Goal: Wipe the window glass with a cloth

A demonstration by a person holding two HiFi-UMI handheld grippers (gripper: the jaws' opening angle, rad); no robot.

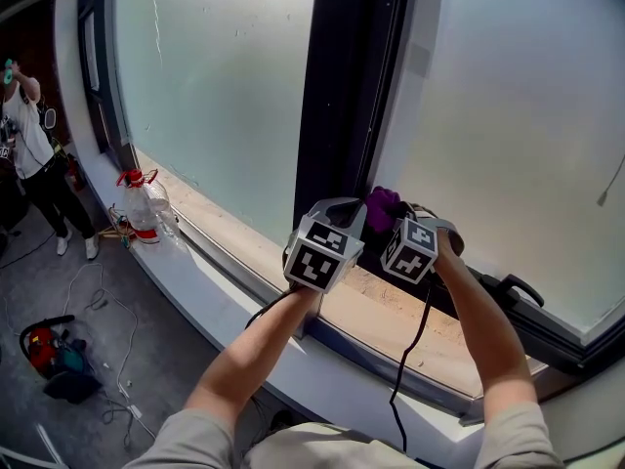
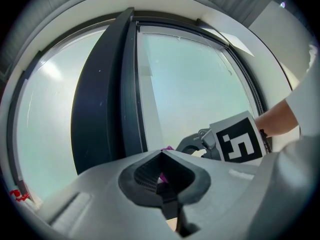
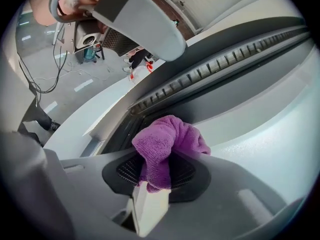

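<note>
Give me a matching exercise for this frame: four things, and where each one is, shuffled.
1 purple cloth
2 plastic bottle
3 red machine
4 dark window post

a on the floor, lower left
b between the glass panes
c in the right gripper
d by the ledge, far left

Pairs: 1-c, 2-d, 3-a, 4-b

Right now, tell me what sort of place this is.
Probably an indoor workshop or lab beside a big window: frosted window glass in a dark frame, loose cables and a red machine on the grey floor. The right gripper grips a purple cloth.
</note>
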